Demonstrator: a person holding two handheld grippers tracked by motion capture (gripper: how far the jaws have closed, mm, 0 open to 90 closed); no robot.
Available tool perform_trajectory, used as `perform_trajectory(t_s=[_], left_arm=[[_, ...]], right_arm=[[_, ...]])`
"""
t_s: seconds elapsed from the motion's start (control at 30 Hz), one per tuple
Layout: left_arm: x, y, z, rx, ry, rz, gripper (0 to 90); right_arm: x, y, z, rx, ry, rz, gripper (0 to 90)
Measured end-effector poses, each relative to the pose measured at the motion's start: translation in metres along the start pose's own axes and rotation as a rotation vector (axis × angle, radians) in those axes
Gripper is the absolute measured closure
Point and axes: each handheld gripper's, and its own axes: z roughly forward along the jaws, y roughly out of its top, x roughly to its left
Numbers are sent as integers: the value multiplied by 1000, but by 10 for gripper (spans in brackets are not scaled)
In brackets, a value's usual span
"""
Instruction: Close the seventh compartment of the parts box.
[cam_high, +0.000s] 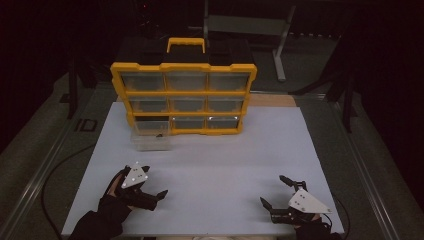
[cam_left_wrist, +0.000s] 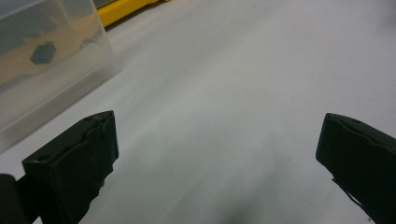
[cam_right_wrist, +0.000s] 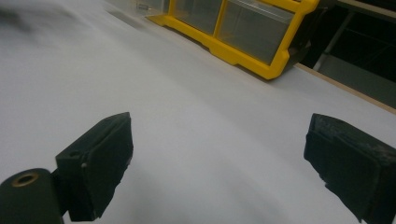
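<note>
While the clear drawer (cam_high: 150, 141) stands pulled out of the bottom-left slot of the yellow organizer (cam_high: 184, 96), it rests on the white worktop (cam_high: 215, 165) just in front of that slot, with a small dark piece (cam_left_wrist: 43, 53) inside it. In my left gripper view the drawer sits at the upper left, close beyond my left jaw. My left hand-held gripper (cam_high: 154, 183) lies low on the worktop, near the drawer but apart from it, its jaws spread wide with nothing between them. My gloved left hand (cam_high: 107, 210) grips it from behind. My right hand-held gripper (cam_high: 276, 191) rests well apart from the drawer, at the worktop's near right corner, jaws likewise wide open and empty. From its view the organizer's lower right corner (cam_right_wrist: 261, 60) lies ahead, its drawers shut. The organizer stands upright at the far edge, handle (cam_high: 186, 44) on top.
</note>
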Motion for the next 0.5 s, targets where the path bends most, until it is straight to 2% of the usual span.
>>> perform_trajectory(t_s=[0.2, 0.23, 0.33, 0.4, 0.43, 0.5], left_arm=[[-2, 4, -2, 0, 23, 8, 0], [-2, 5, -2, -7, 40, 3, 0], [-3, 6, -3, -29, 53, -13, 0], [-3, 6, -3, -31, 62, -19, 0], [-4, 9, -3, -31, 90, -24, 0], [-4, 10, -4, -32, 97, -25, 0]], right_arm=[[0, 0, 0, -1, 0, 1, 82], [0, 0, 0, -1, 0, 1, 82], [0, 0, 0, -4, 0, 0, 82], [0, 0, 0, -5, -1, -1, 82], [0, 0, 0, -3, 0, 0, 82], [0, 0, 0, -4, 0, 1, 82]])
